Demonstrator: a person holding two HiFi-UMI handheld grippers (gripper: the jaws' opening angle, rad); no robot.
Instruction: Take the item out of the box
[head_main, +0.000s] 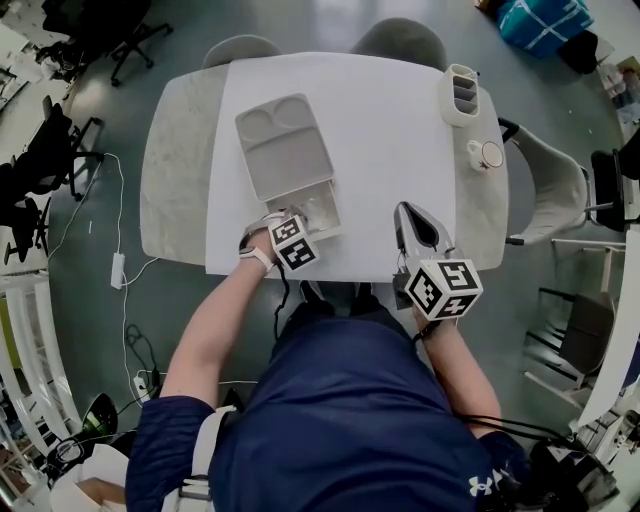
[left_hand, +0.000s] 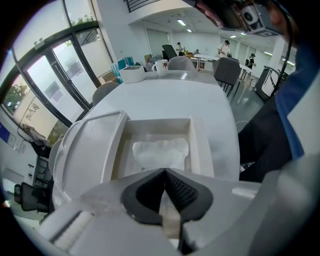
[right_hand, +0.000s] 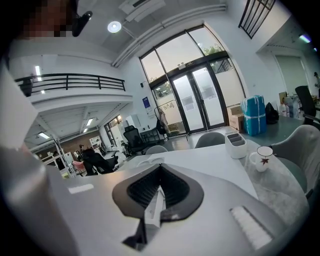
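While the person holds both tools low over the white tabletop (head_main: 400, 130), the left gripper (left_hand: 165, 171) has its jaws pressed together on nothing, right at the near end of the open box (left_hand: 197, 145). A crumpled white item (left_hand: 160, 151) lies inside the box's compartment, just past the tips. The right gripper (right_hand: 160, 168), likewise closed and empty, is off to the box's right, near the tabletop's edge.
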